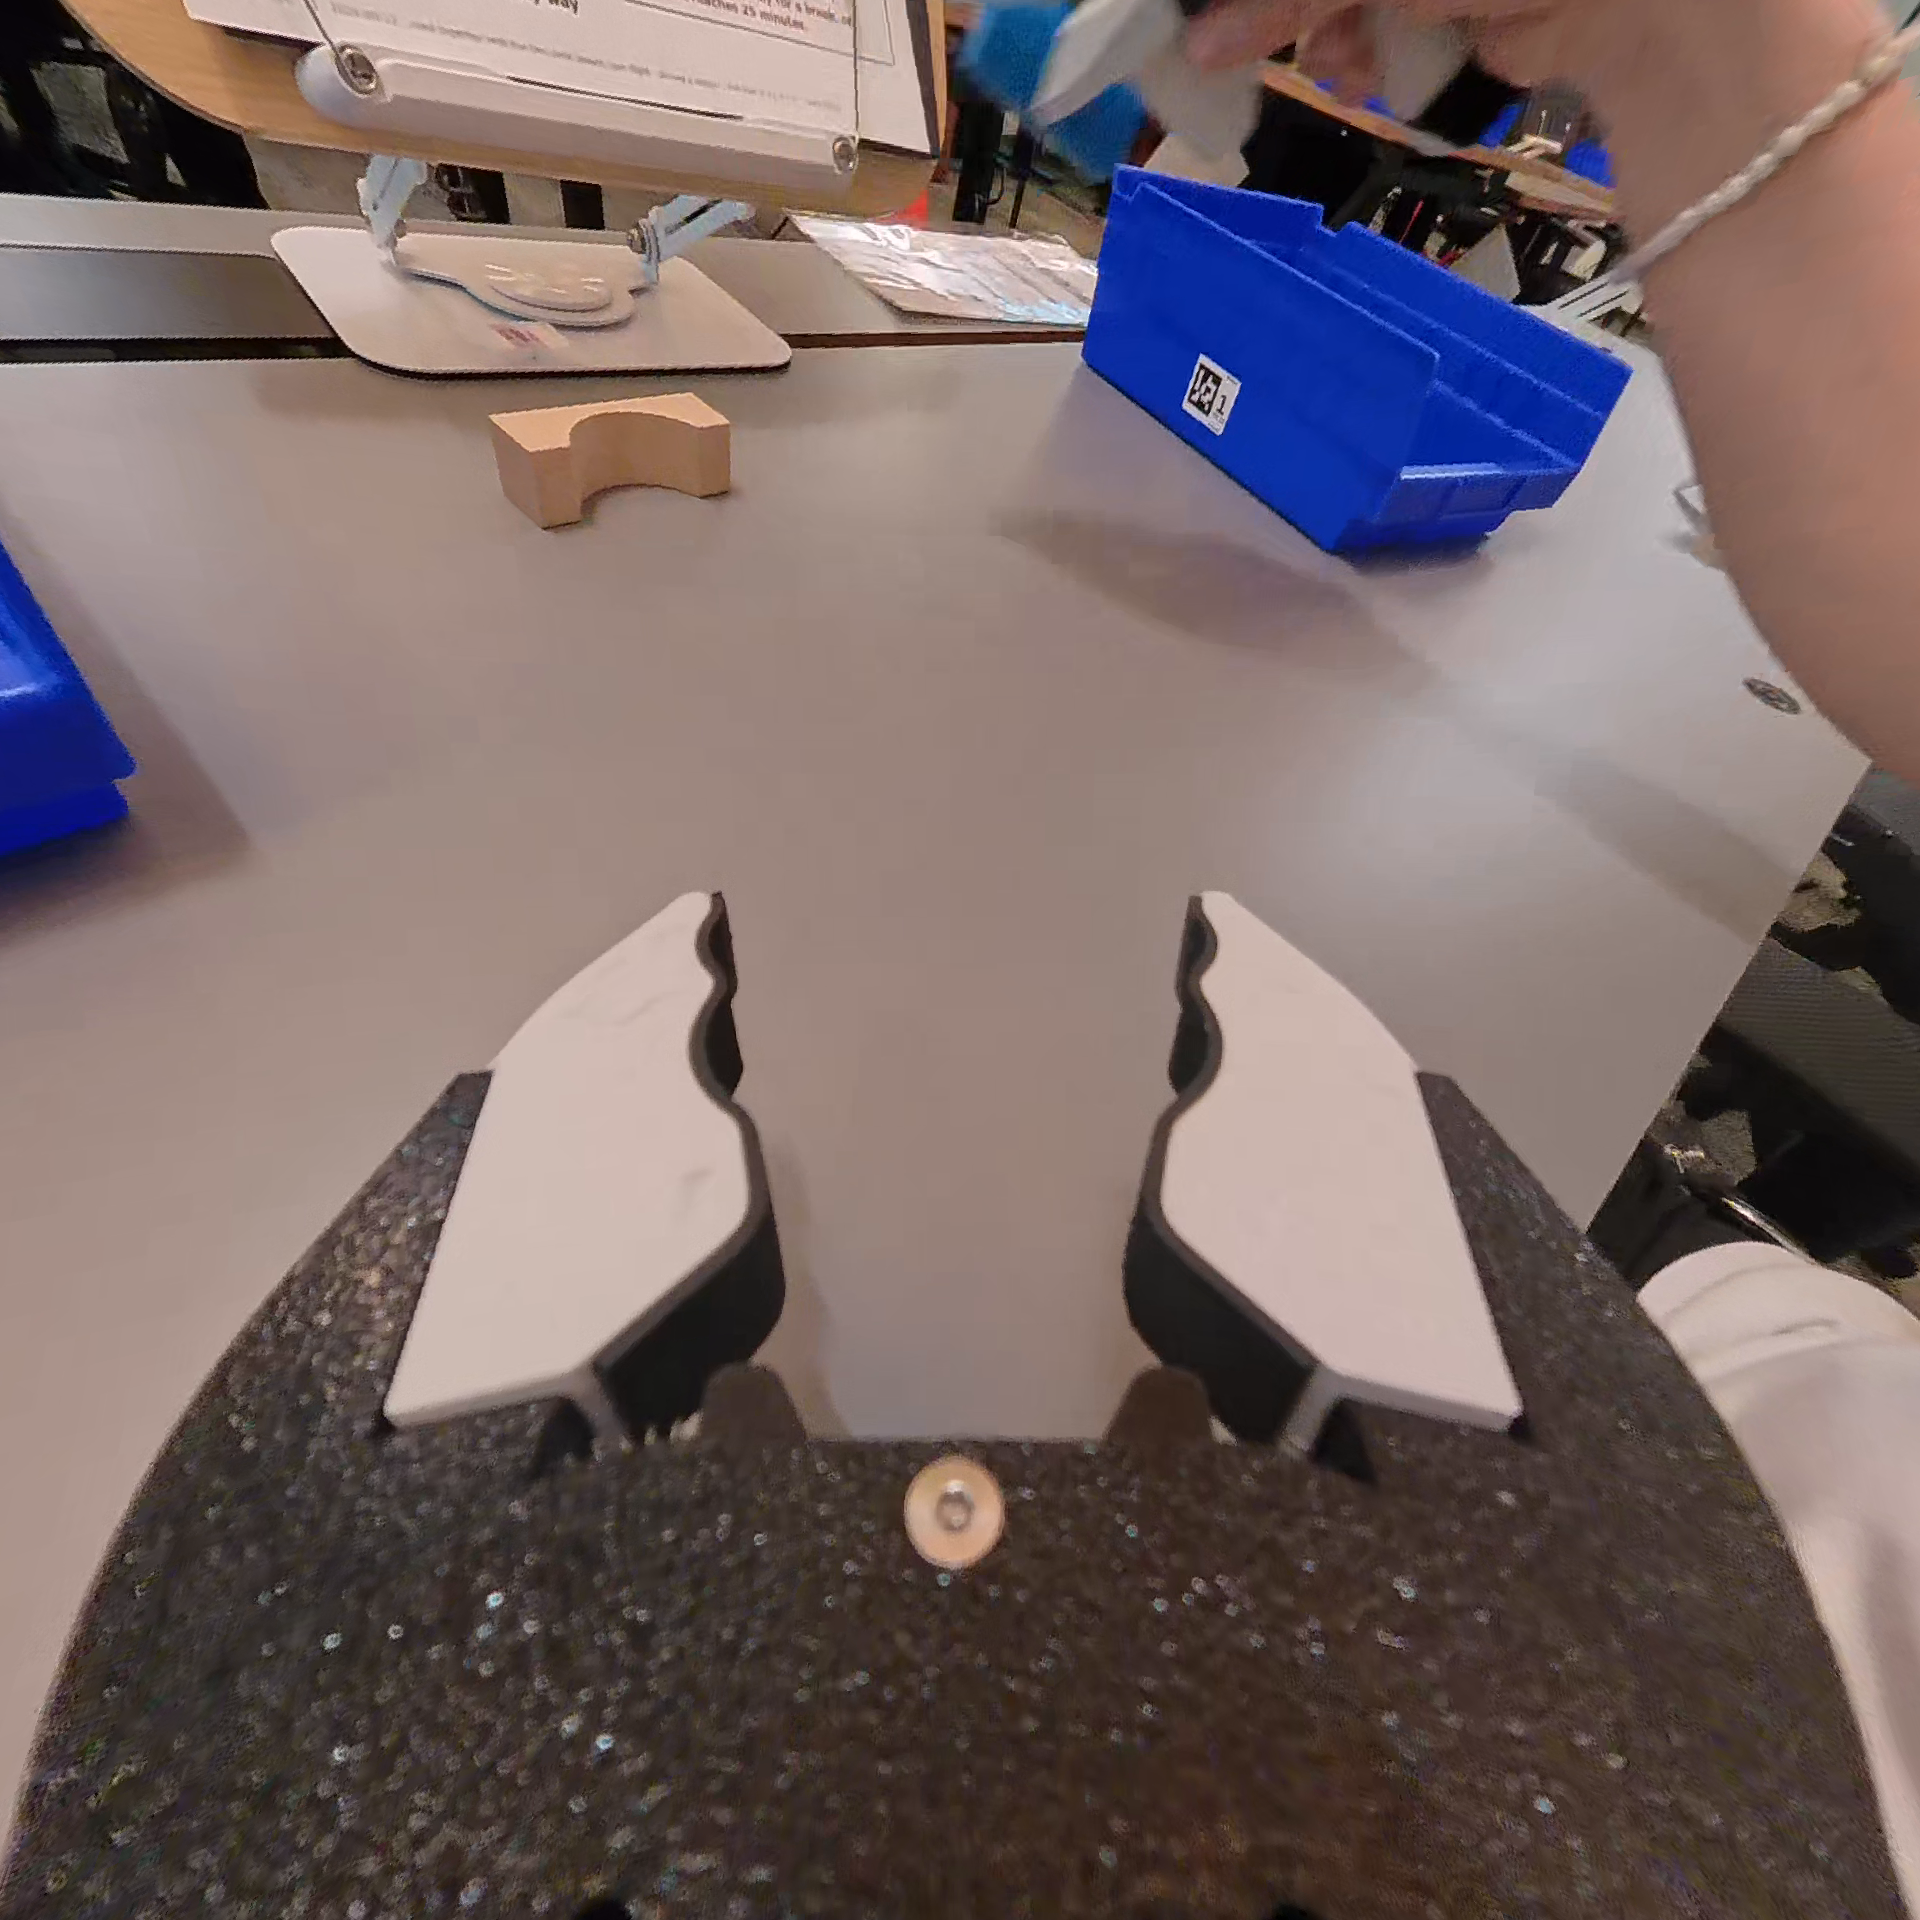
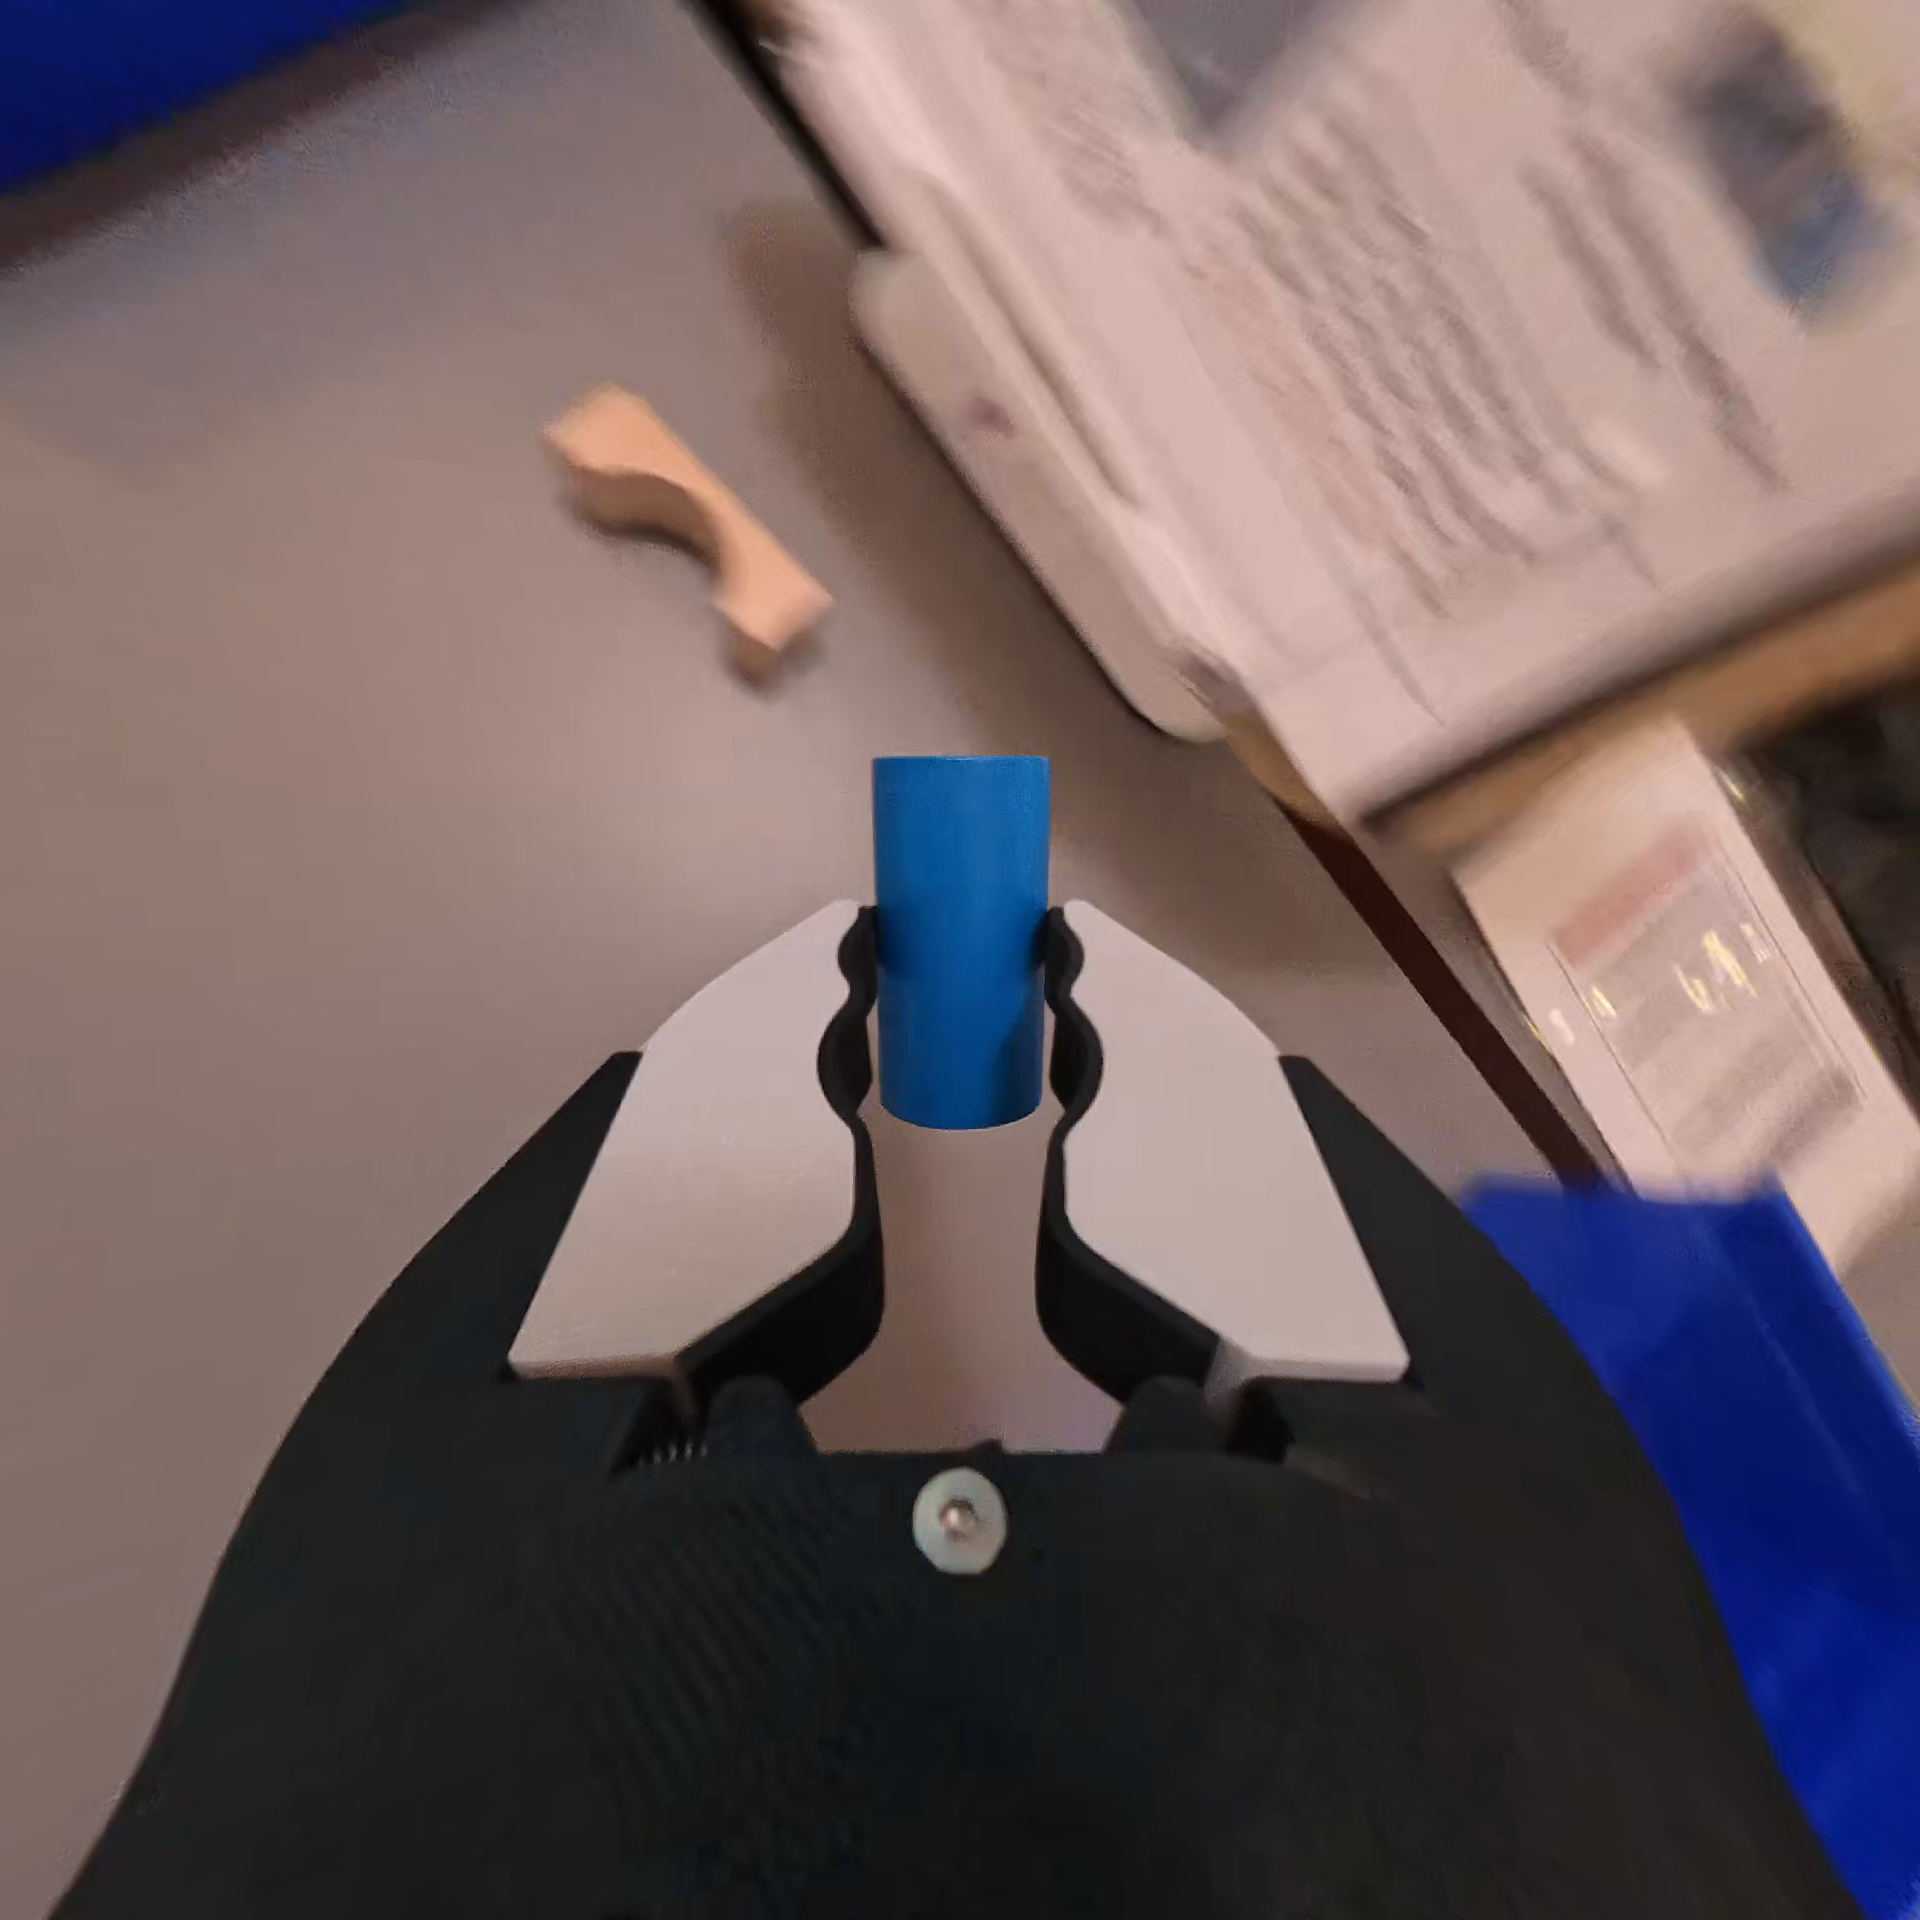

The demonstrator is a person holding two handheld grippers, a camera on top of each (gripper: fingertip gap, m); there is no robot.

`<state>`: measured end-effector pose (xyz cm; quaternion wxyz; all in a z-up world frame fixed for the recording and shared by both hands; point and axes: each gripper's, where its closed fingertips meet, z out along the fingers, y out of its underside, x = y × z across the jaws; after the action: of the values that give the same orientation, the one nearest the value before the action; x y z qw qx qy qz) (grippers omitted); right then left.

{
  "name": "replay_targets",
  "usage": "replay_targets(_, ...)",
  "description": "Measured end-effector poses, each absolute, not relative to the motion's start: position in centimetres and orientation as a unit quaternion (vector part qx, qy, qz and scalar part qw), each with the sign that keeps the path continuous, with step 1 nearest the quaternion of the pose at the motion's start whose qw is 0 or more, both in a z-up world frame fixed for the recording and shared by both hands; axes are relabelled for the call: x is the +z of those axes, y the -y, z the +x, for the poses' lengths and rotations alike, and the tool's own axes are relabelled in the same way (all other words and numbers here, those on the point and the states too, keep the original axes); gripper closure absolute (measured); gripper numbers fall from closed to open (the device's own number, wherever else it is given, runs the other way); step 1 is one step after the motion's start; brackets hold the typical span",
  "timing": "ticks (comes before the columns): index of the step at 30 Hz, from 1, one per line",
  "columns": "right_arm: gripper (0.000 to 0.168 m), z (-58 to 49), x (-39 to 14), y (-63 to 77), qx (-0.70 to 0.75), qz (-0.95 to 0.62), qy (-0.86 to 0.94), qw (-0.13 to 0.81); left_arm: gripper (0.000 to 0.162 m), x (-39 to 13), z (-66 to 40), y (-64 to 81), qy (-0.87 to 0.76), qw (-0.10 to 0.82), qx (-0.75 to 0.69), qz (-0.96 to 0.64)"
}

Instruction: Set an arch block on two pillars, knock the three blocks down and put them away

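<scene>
My right gripper (image 2: 961, 925) is shut on a blue cylinder (image 2: 958, 935), held lengthwise between the fingertips, high above the grey table (image 2: 312, 831). It also shows blurred at the top of the left wrist view (image 1: 1101, 62), above the blue bin (image 1: 1340, 364). My left gripper (image 1: 954, 909) is open and empty, low over the grey table (image 1: 935, 675). A tan wooden arch block (image 1: 613, 457) lies on the table ahead of it and shows in the right wrist view (image 2: 686, 520) too.
A clipboard with papers on a white stand (image 1: 530, 301) sits at the table's far edge. A second blue bin (image 1: 52, 727) is at the left edge. A person's forearm with a bracelet (image 1: 1787, 364) reaches in on the right. The table edge (image 1: 1714, 1039) drops off at right. Spacing between my two grippers at the tips: around 35 centimetres. My right gripper is the nearer one to the tan wooden arch block (image 1: 613, 457): about 20 centimetres, against 30 centimetres.
</scene>
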<state>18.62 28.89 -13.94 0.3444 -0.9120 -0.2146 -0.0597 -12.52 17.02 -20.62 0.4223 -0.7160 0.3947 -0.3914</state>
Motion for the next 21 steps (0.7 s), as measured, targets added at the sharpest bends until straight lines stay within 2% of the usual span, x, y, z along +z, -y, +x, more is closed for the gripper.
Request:
replay_targets(4,0.137,33.3,-13.3,-21.9,-0.107,-0.933,0.02,0.343,0.081,-20.2,-12.3,-16.8,-0.387,0.419,-0.411,-0.711)
replay_targets(8,0.137,42.6,-18.0,-14.7,-0.103,-0.95,-0.115,0.272,0.081,-19.7,-11.6,-16.8,-0.386,0.416,-0.427,-0.704)
replay_targets(12,0.136,46.0,-22.8,-9.9,-0.098,-0.963,-0.162,0.19,0.081,-19.4,-10.6,-16.4,-0.386,0.41,-0.444,-0.697)
replay_targets(21,0.136,46.6,-27.8,-8.4,-0.132,-0.974,-0.143,0.116,0.081,-20.3,-10.2,-15.2,-0.392,0.398,-0.43,-0.71)
